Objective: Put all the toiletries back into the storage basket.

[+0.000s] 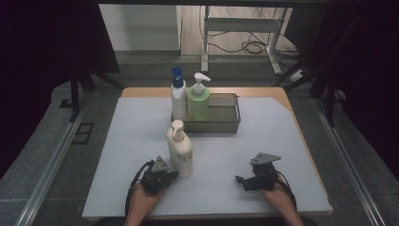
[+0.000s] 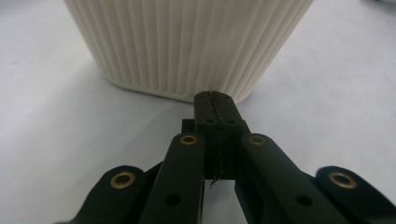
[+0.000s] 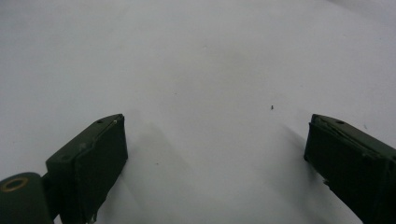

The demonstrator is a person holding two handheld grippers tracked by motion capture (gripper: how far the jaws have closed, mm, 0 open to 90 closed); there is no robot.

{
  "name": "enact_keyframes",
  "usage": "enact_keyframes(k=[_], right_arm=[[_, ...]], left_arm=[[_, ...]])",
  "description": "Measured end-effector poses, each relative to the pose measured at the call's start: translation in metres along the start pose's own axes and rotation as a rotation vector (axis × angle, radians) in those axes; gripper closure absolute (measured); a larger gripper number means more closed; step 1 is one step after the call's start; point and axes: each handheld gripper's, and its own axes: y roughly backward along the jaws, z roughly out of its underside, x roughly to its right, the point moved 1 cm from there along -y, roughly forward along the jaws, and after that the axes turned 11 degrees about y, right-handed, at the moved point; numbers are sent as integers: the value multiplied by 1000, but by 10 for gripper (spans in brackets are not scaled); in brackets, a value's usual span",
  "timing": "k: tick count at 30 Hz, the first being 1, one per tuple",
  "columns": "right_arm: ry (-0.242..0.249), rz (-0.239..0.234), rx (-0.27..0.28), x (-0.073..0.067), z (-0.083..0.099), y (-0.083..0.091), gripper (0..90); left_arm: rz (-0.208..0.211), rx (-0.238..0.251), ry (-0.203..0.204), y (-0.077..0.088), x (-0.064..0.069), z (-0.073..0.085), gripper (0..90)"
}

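Observation:
A cream ribbed pump bottle stands upright on the white table top, left of centre. My left gripper lies low just in front of it. In the left gripper view its jaws are pressed together with nothing between them. That gripper's tip sits right at the foot of the bottle; whether it touches I cannot tell. My right gripper rests near the front right and points left. The right gripper has its jaws wide apart over bare table.
A dark wire basket stands at the back centre with a green pump bottle and a white bottle with a blue cap at its left end. The table's front edge runs just behind both hands.

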Motion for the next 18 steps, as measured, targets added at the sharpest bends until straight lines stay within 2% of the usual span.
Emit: enact_keyframes(k=[10, 14, 18], right_arm=[[1, 1, 0, 0, 0, 0, 59], [1, 1, 0, 0, 0, 0, 59], [0, 1, -1, 0, 0, 0, 60]], left_arm=[[14, 19, -19, -15, 12, -7, 893], [18, 24, -13, -16, 12, -7, 893], [17, 17, -27, -14, 15, -6, 886]])
